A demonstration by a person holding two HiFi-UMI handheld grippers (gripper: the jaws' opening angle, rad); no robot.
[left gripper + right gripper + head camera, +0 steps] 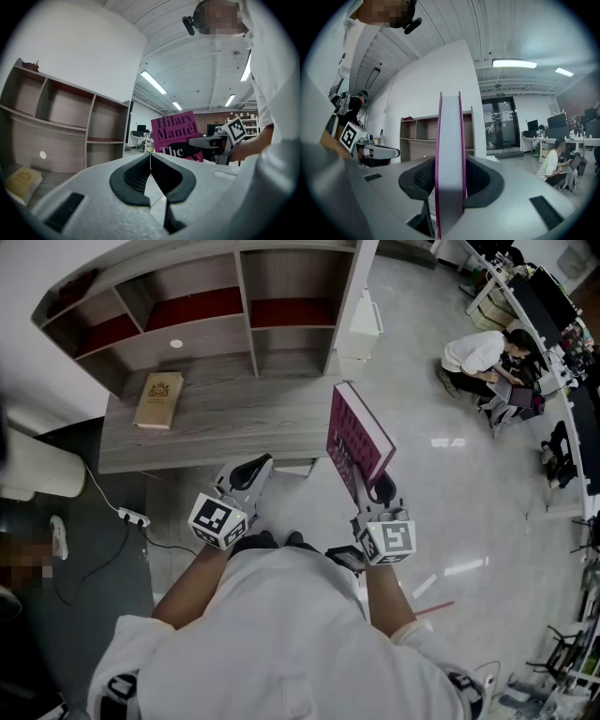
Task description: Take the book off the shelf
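head view: magenta book [358, 439], upright, clear of the shelf [216, 423], over the floor to its right; lower edge clamped in the right gripper [379, 493]. left gripper [251, 472] just in front of the shelf's edge, carrying nothing. tan book [158, 399] flat on the shelf's lower board.

left gripper view: jaws pressed together, nothing between them; magenta book [174, 133] beyond, cover facing, held by the right gripper [206, 140].

right gripper view: jaws clenched on the magenta book [449, 154], page edge toward the camera; left gripper [377, 152] at left; shelf [424, 136] behind.
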